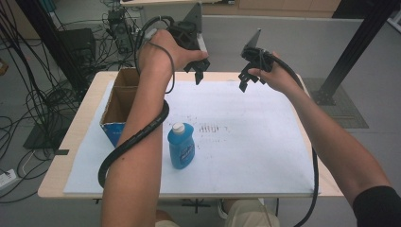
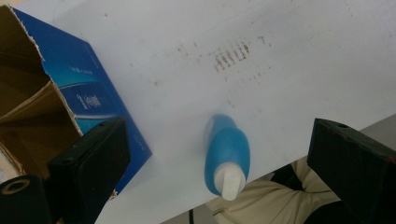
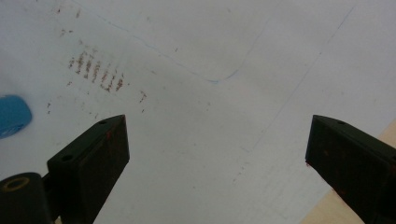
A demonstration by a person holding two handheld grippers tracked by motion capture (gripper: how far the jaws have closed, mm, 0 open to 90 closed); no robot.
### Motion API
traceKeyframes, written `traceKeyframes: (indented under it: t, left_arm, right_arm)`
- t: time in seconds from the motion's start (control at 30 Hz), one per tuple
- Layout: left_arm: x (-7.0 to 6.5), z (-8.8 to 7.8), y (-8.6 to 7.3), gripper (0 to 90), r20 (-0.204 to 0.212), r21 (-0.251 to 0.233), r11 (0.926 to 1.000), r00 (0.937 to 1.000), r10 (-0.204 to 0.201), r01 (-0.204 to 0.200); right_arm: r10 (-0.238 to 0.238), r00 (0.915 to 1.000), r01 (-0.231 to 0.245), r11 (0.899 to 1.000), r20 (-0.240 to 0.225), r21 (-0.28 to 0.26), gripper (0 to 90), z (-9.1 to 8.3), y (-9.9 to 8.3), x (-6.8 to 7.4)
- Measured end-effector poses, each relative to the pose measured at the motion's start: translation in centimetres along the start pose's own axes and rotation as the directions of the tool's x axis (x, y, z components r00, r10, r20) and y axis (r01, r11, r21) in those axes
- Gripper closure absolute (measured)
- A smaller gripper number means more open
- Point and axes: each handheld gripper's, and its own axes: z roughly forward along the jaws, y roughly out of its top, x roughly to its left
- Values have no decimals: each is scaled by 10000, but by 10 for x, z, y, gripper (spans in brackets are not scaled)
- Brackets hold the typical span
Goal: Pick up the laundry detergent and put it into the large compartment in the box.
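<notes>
Both claws, left (image 1: 199, 71) and right (image 1: 249, 78), hover wide apart and empty; bottle (image 1: 181, 145) stands untouched at lower centre beside box (image 1: 116, 111).

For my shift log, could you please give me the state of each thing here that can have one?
Bottle: upright, white cap on, untouched.
Box: open at the top, standing on the table.
Left gripper: open, holding nothing, above the table.
Right gripper: open, holding nothing, above the table.

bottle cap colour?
White cap on the blue bottle, which stands upright on the table; clearest in the high view.
</notes>
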Motion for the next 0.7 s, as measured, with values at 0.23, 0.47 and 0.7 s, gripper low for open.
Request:
traceKeyframes:
  t: [0.23, 0.47, 0.7]
  left_arm:
    - [0, 1, -1, 66, 22, 21, 10000, 10000, 11, -11]
    - [-1, 2, -4, 66, 94, 2, 10000, 9999, 38, -38]
    - [-4, -1, -8, 66, 96, -52, 9999, 9999, 113, -113]
  right_arm:
    - [15, 10000, -15, 10000, 14, -13, 62, 0, 0, 1]
    - [-2, 10000, 2, 10000, 16, -7, 62, -1, -1, 1]
    - [15, 10000, -15, 10000, -1, -65, 62, -3, -3, 2]
